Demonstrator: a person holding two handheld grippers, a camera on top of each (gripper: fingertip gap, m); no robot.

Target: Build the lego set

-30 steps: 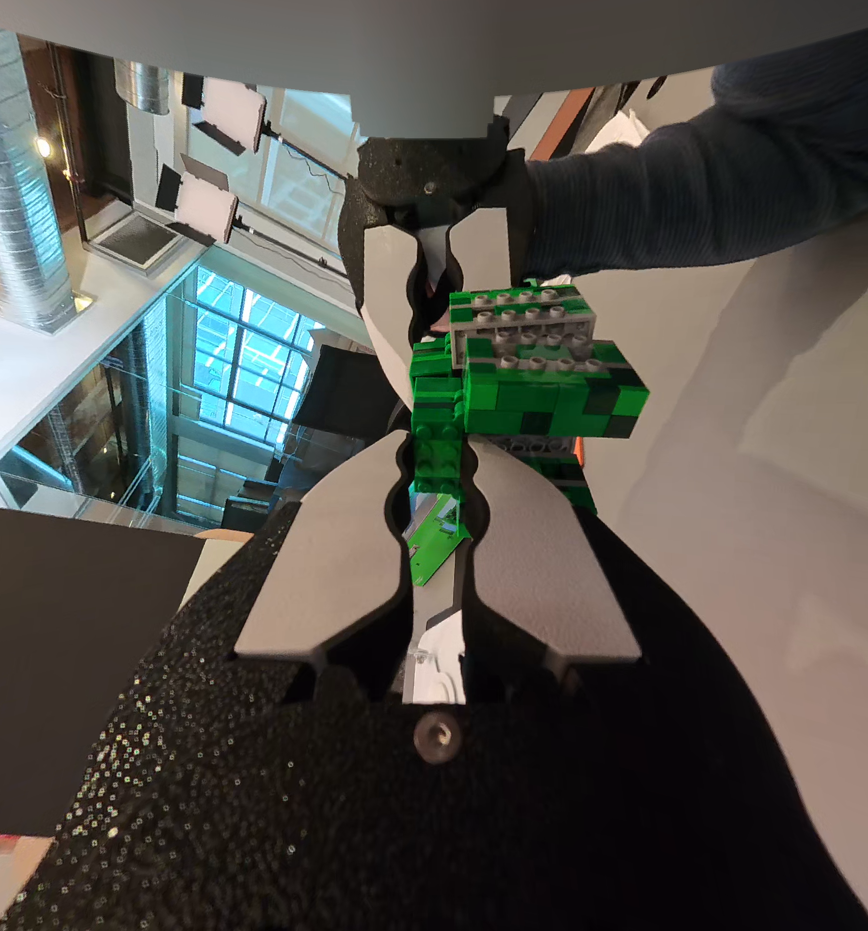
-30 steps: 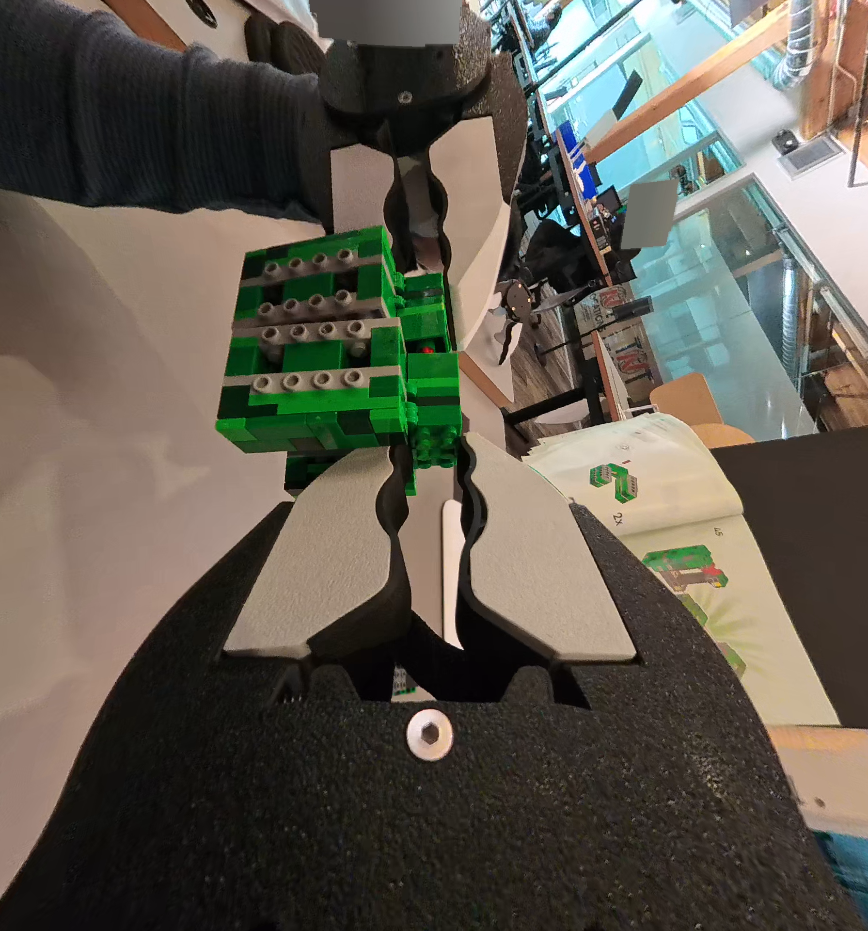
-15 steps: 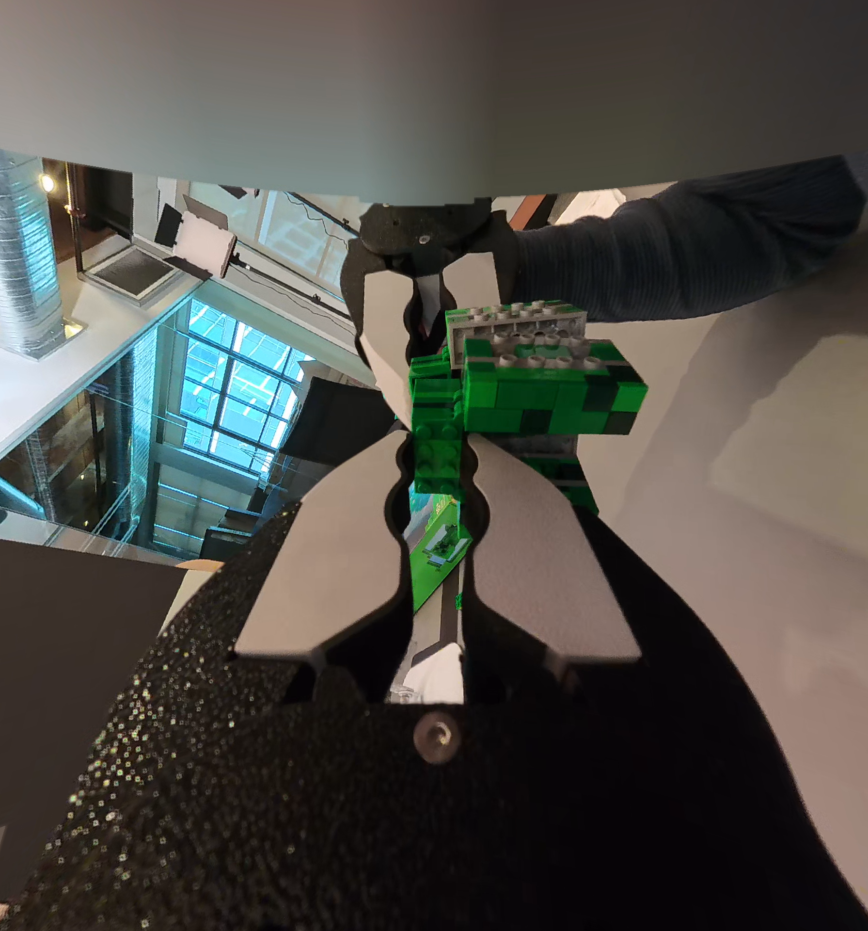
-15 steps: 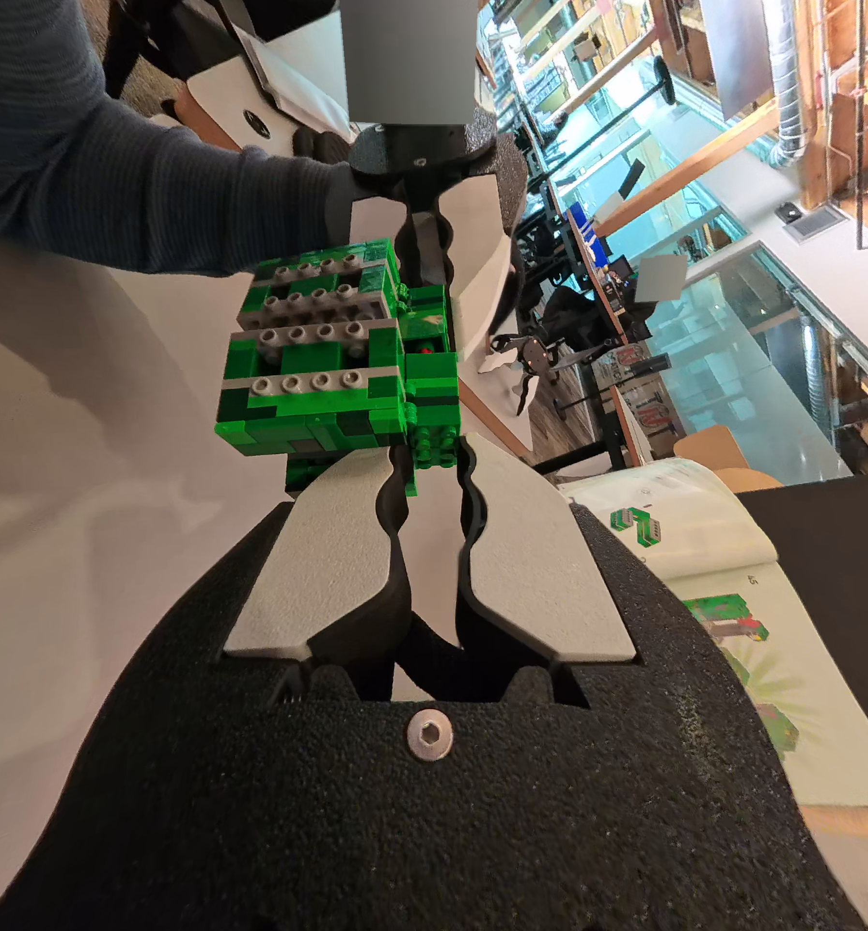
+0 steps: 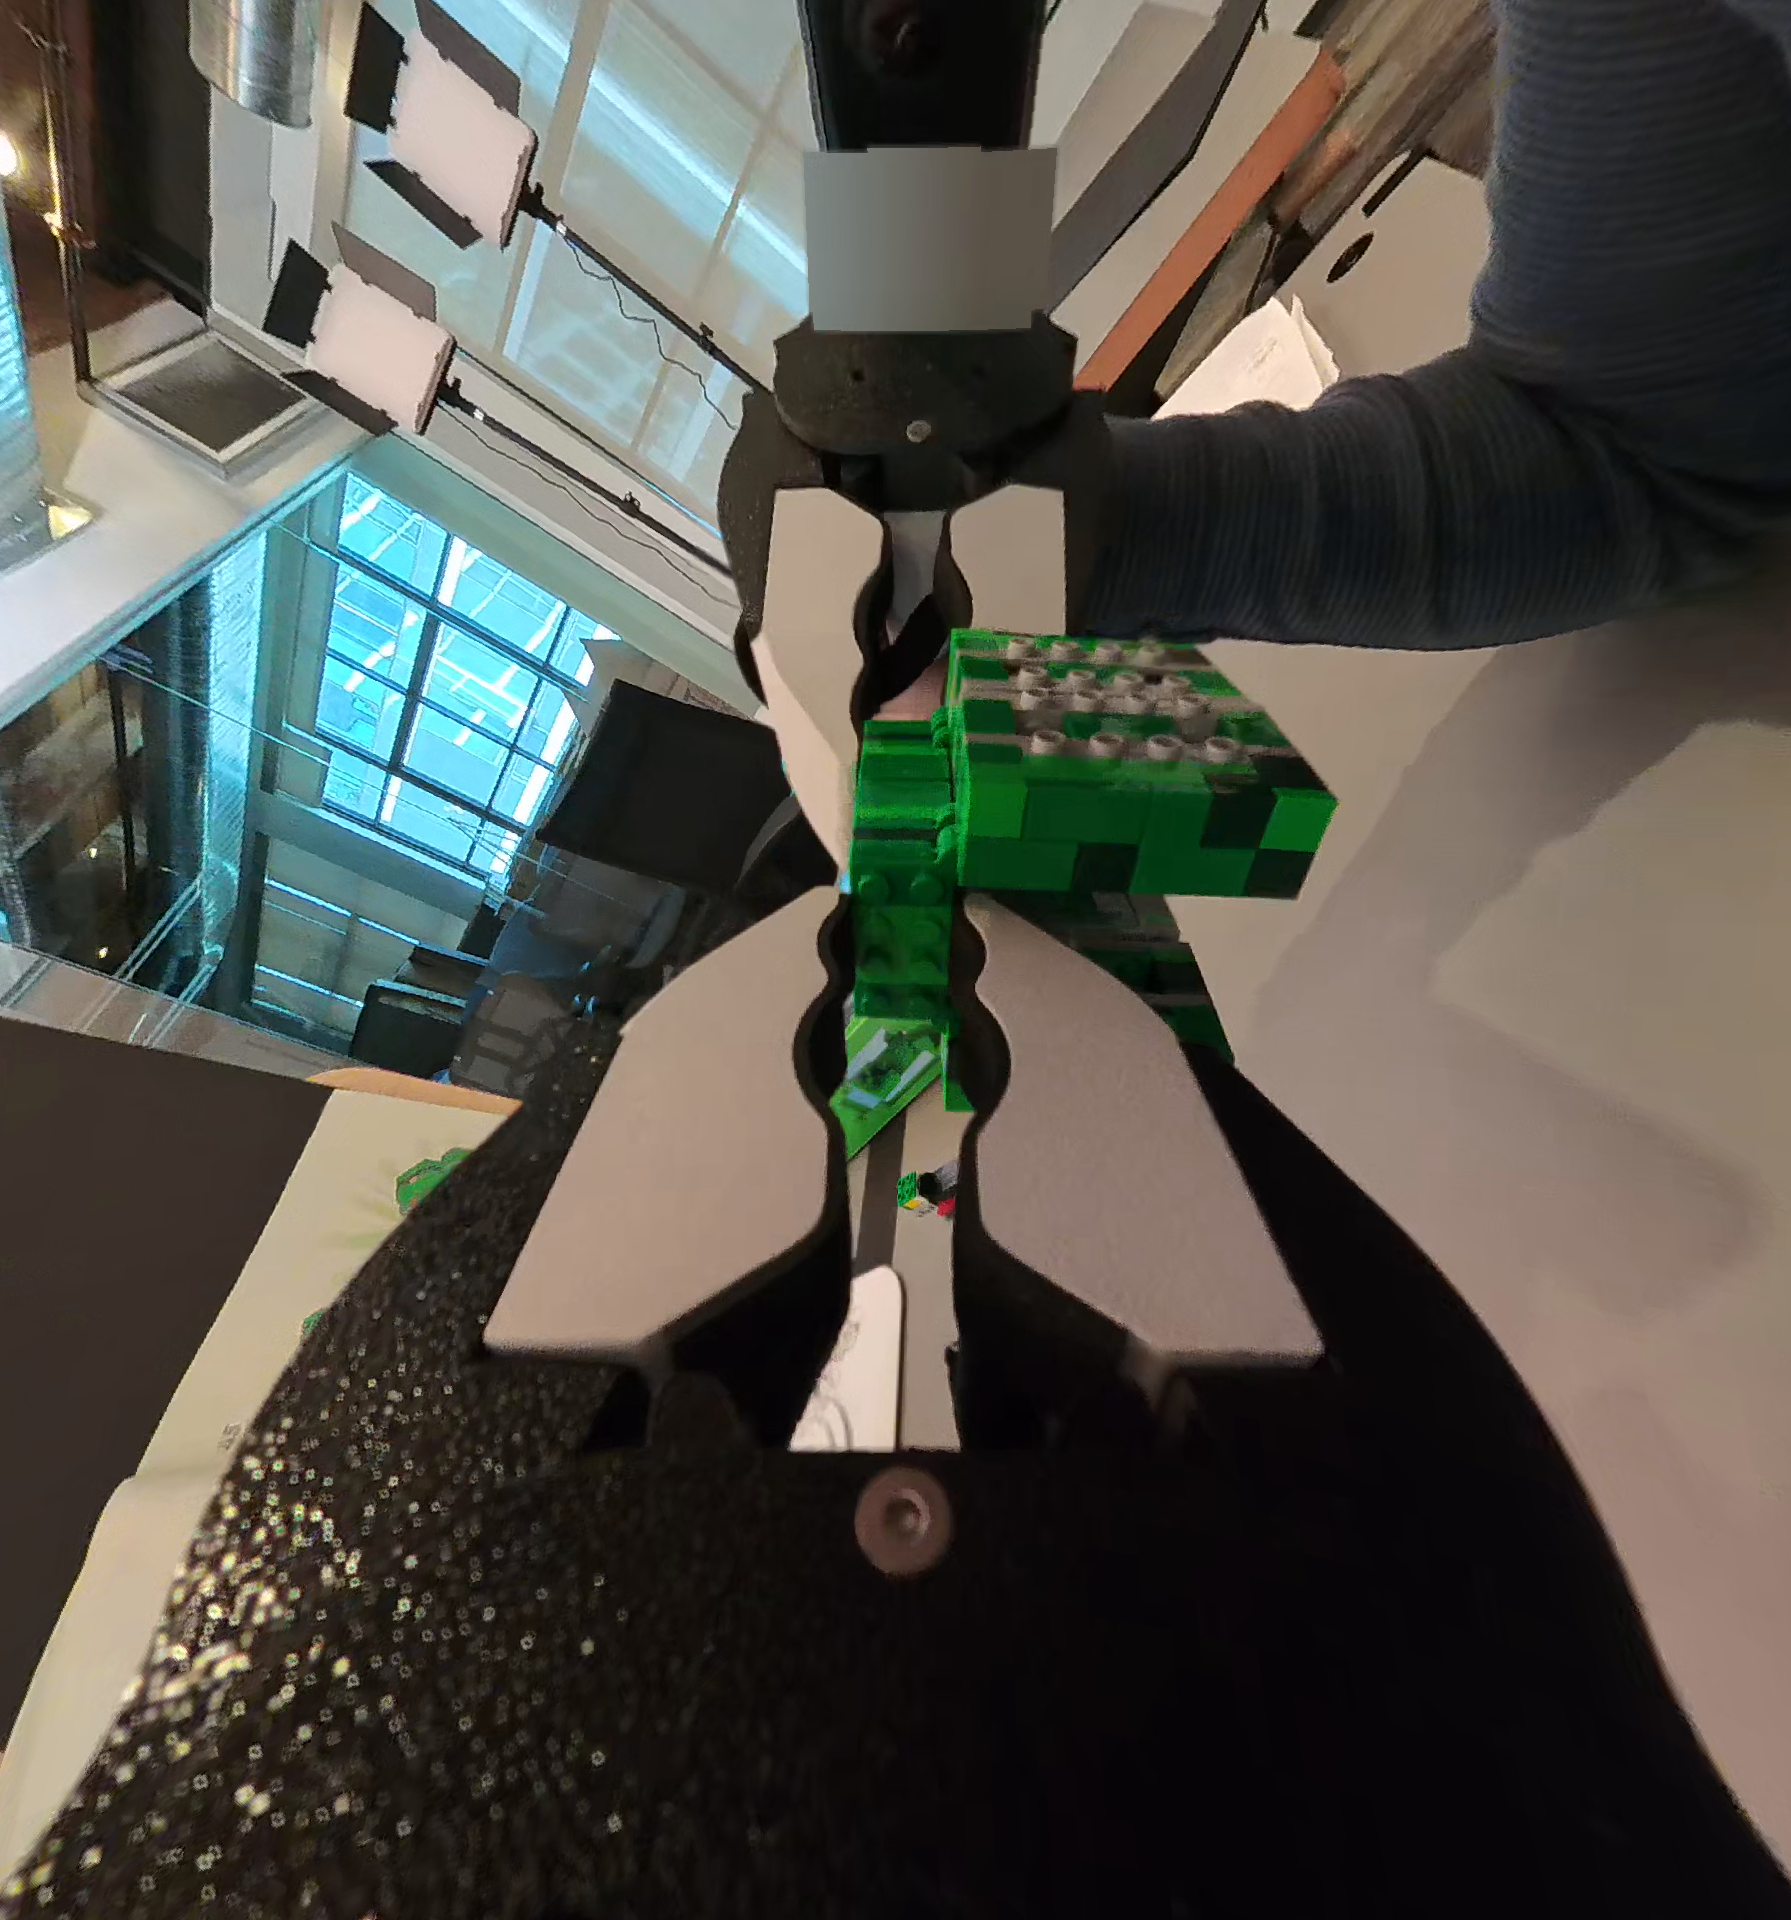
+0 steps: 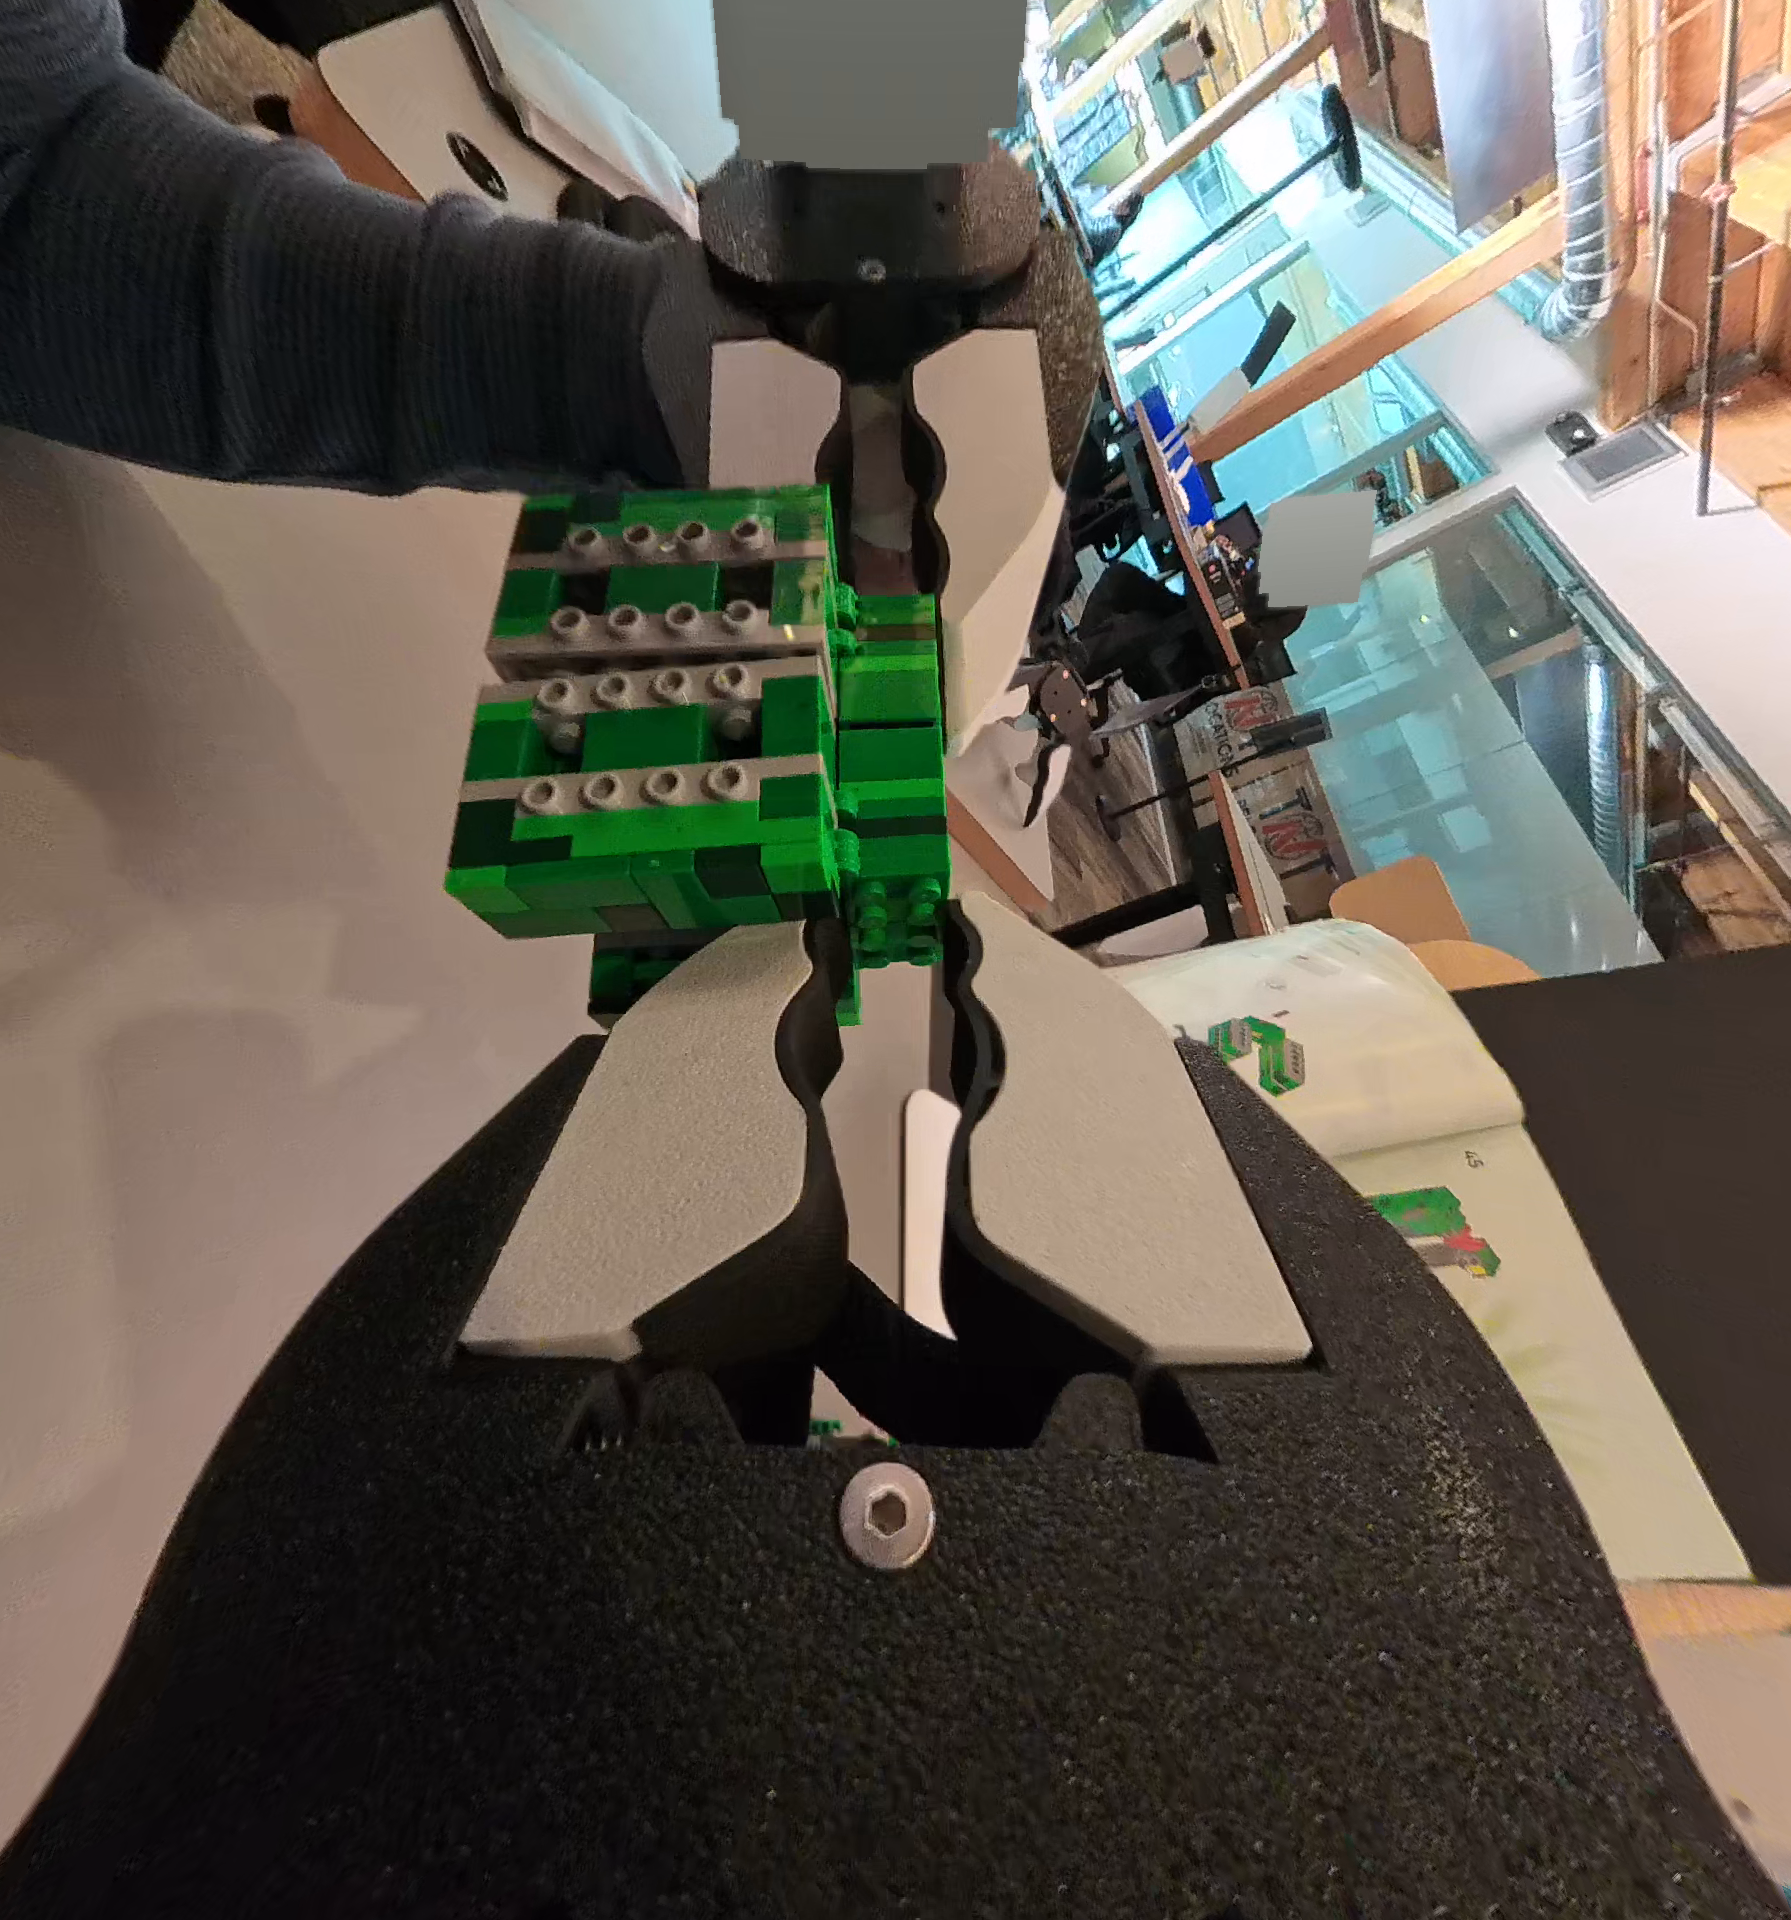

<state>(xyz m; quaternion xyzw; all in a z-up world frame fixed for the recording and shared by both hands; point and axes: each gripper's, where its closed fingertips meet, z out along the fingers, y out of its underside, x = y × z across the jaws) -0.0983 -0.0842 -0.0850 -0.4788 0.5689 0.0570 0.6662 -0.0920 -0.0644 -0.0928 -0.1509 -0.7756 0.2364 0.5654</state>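
A green lego model (image 5: pixel 1130 821) with grey studded plates on top is held up in the air between both grippers. My left gripper (image 5: pixel 901 925) is shut on the narrow green column at one end of the model. My right gripper (image 6: pixel 896 935) is shut on the same narrow column (image 6: pixel 891 790) from the opposite side, facing the left one. The model's blocky body (image 6: pixel 652 748) sticks out sideways from the column. The column's middle is partly hidden by the fingers.
An open instruction booklet (image 6: pixel 1410 1132) lies on the white table (image 6: pixel 195 1039) beside a black mat (image 6: pixel 1649 1195). A few small loose pieces (image 5: pixel 927 1190) lie on the table below the model. A person's blue sleeve (image 5: pixel 1493 468) reaches in behind each gripper. Left and right tips are no more than a few centimetres apart.
Both grippers have tilted and swung together with the model held between them. Both grips are unchanged.
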